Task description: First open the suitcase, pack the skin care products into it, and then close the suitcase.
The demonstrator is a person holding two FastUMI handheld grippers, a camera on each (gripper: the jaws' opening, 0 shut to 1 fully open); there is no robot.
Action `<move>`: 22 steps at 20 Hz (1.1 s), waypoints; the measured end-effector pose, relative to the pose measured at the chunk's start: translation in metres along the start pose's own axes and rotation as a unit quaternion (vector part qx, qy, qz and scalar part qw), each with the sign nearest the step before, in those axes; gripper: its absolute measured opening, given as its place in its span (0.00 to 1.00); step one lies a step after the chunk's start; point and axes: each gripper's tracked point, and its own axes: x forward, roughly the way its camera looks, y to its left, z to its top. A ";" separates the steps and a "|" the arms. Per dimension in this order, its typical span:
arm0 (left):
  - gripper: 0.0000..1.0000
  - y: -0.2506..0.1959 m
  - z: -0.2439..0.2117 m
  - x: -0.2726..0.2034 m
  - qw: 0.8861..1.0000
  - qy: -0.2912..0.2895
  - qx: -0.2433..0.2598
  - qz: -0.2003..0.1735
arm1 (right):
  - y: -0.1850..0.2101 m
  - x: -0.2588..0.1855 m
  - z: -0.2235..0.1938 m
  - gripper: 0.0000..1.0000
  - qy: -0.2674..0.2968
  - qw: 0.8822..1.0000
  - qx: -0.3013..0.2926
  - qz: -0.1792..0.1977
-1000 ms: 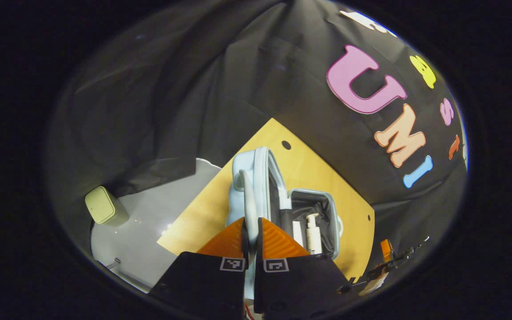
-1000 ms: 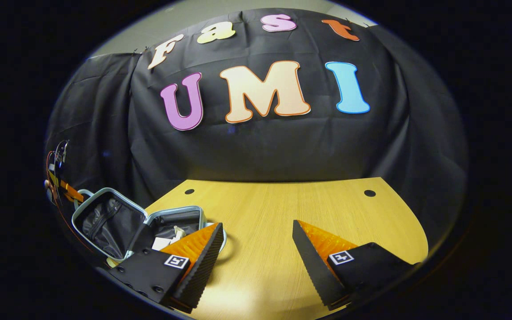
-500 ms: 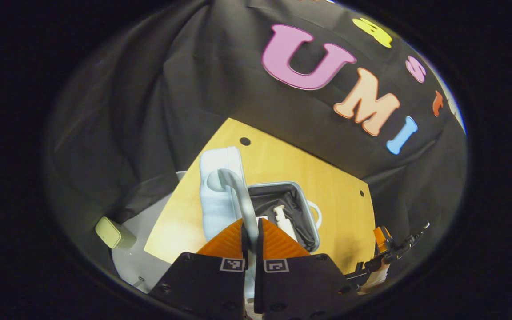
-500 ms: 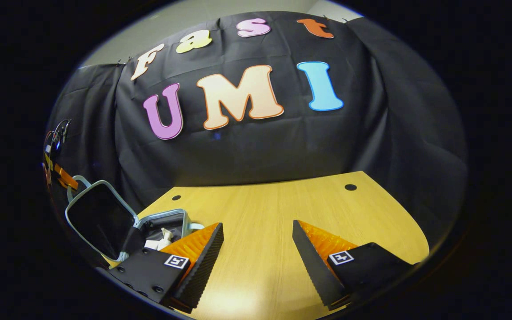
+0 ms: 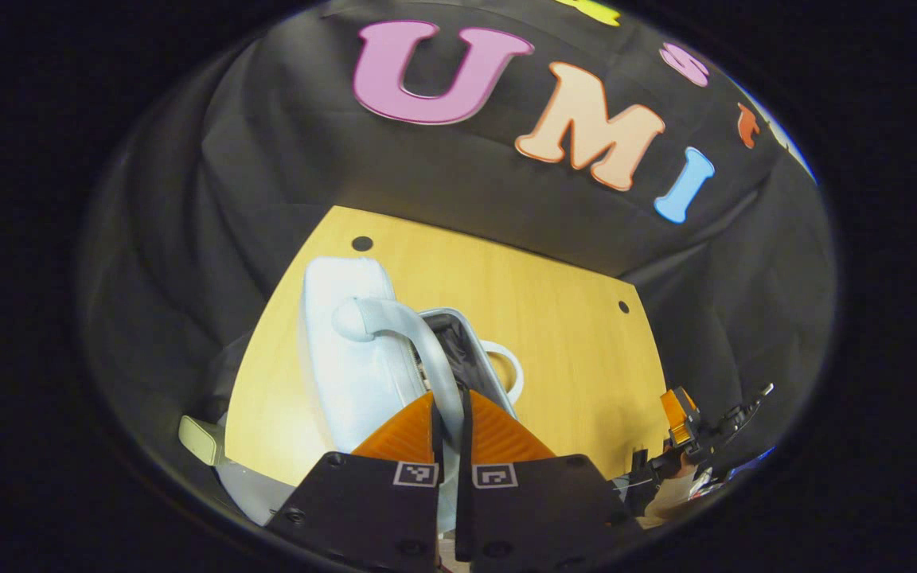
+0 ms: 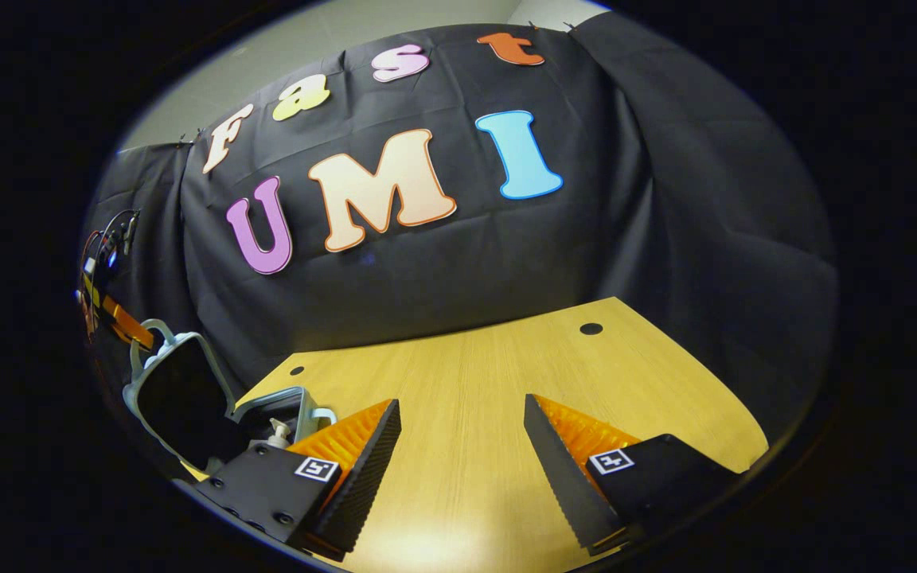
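The left gripper view rides close above the suitcase, looking down along its own fingers and across the wooden table toward the far cloth wall; the suitcase lid's handle sits right at the lens. The right gripper view sits low at the table's near edge, facing the far wall almost level; the suitcase lies far to its left. Both views share the suitcase, the tabletop and the cloth wall; each catches the other gripper at its edge.

Bare table right of the half-raised suitcase lid.
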 end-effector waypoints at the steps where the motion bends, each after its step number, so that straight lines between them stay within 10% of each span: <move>1: 0.01 -0.017 -0.003 0.012 1.000 0.006 0.002 -0.007 | -0.006 0.001 0.001 0.93 0.000 1.000 0.001 0.001; 12: 0.02 -0.089 -0.039 0.134 0.997 0.062 -0.032 -0.042 | -0.060 -0.003 0.005 0.98 0.019 1.000 -0.002 0.009; 22: 0.01 -0.083 -0.071 0.198 0.992 0.113 -0.026 0.041 | -0.050 -0.002 0.003 0.98 0.025 0.999 -0.006 0.035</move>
